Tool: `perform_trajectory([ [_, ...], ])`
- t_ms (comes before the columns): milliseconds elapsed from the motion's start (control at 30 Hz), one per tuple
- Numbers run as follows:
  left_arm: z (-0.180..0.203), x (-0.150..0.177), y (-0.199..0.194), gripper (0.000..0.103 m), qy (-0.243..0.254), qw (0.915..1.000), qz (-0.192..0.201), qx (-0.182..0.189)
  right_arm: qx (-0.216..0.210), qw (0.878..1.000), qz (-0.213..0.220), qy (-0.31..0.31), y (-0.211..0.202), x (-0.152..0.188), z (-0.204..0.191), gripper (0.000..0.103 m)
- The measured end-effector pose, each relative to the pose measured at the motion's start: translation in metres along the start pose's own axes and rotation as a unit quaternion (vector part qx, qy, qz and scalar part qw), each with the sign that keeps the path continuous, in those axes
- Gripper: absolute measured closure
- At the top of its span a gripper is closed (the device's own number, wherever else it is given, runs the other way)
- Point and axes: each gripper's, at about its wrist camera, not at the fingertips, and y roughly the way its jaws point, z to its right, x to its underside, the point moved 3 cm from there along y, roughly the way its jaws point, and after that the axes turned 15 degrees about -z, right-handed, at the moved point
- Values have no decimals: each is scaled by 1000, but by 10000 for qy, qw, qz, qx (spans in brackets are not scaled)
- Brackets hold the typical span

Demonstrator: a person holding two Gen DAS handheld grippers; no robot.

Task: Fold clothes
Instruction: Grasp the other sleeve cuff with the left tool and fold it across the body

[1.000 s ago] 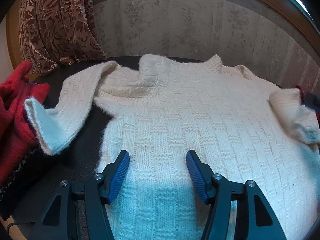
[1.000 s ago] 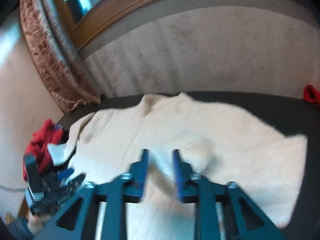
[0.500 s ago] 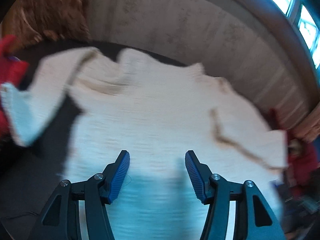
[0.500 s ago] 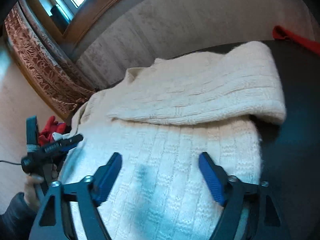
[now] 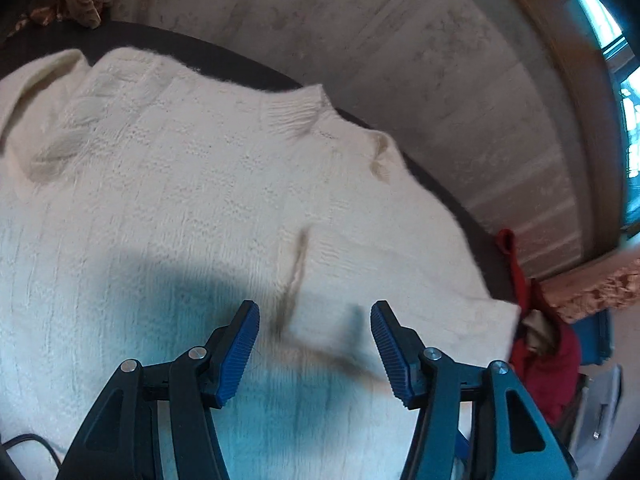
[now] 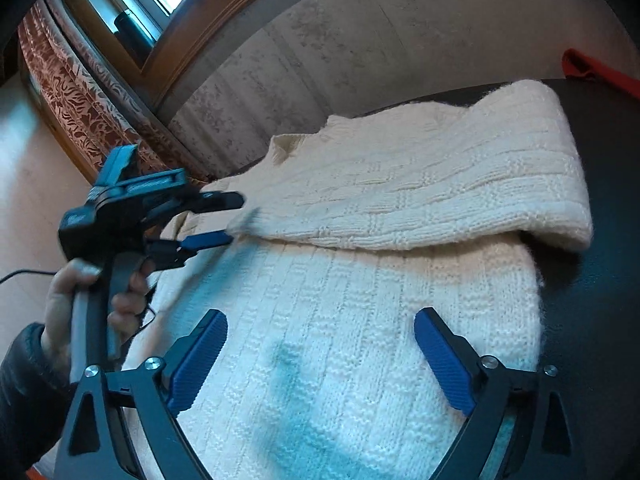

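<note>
At far left in the right wrist view, a hand (image 6: 80, 300) in a dark sleeve (image 6: 24, 392) holds the left gripper (image 6: 226, 220), its jaws spread and empty by the cuff end of the folded sleeve (image 6: 420, 188). That sleeve lies across the cream knit sweater (image 6: 340, 340), which is spread flat on the dark table (image 6: 600, 280). The right gripper (image 6: 320, 356) hovers over the sweater's body, its jaws opening, nothing between them. A red garment (image 6: 592, 68) lies at far right.

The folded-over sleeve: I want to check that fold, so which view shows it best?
The right wrist view: the sleeve lies sharp across the white sweater. The left wrist view shows only its blurred cuff end between the left gripper's fingers.
</note>
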Motion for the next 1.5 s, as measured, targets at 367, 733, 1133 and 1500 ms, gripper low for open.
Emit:
perform_trajectory([
  [367,35,-6,20,95,299,9995,-15,-128,-118,9999,23,14,-1,0,-1,5],
  [733,113,-65,-101,96,757,9863,997,1077,-372,9992,69,124,-4,1,2,3],
  [1133,58,-77,-175,96,625,9782,1821,774,-456,9989,66,125,-2,1,3,1],
  [1500,-69,-53,-72,95,-337,9959,828,-111,-513,9985,69,194,-5,0,5,1],
])
